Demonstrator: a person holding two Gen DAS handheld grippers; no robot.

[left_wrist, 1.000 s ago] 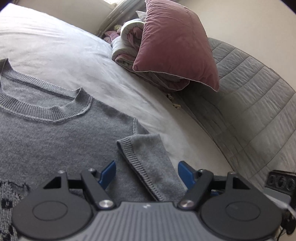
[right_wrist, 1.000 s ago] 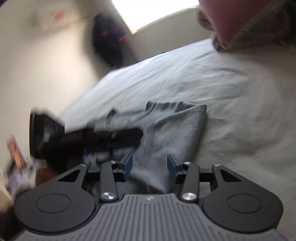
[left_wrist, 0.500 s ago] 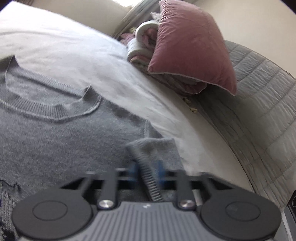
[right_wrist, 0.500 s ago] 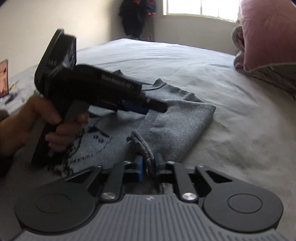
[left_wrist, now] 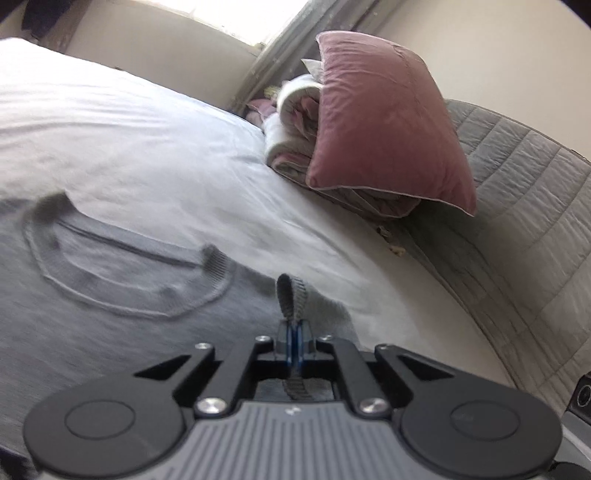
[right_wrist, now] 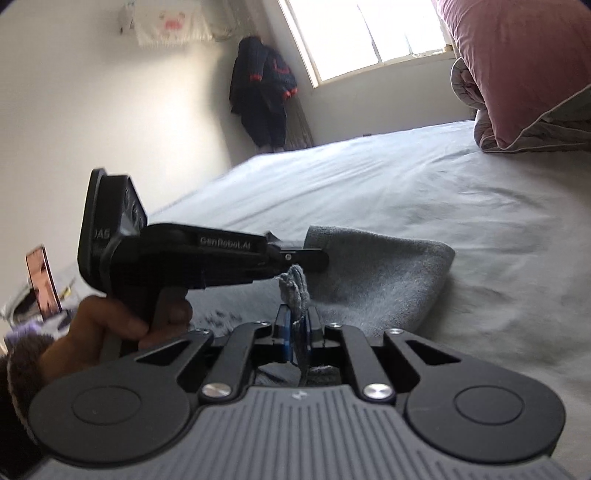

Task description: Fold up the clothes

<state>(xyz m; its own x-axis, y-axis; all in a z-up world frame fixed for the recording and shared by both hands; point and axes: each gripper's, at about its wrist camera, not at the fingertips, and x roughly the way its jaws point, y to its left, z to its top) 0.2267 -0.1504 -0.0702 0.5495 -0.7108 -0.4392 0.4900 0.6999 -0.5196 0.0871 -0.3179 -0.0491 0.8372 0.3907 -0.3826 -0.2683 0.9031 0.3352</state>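
Note:
A grey knitted sweater (left_wrist: 110,302) lies on the pale bed sheet (left_wrist: 147,155), its round collar toward the left in the left wrist view. My left gripper (left_wrist: 293,338) is shut on the ribbed cuff of the sleeve (left_wrist: 291,297), which stands up between the blue pads. In the right wrist view my right gripper (right_wrist: 297,334) is shut on another bunch of the sweater's edge (right_wrist: 293,286). The folded sleeve (right_wrist: 373,273) lies just beyond it. The left gripper's black body (right_wrist: 207,254), held by a hand (right_wrist: 110,328), crosses from the left.
A pink pillow (left_wrist: 388,125) leans on rolled bedding (left_wrist: 291,122) at the head of the bed, beside a grey quilted headboard (left_wrist: 517,206). Dark clothes (right_wrist: 264,99) hang in the corner by a window (right_wrist: 369,33). A phone (right_wrist: 42,282) stands at the far left.
Both grippers went from open to shut on the sweater's sleeve. They have since lifted the fabric, and the cuff now stands up between the left pads.

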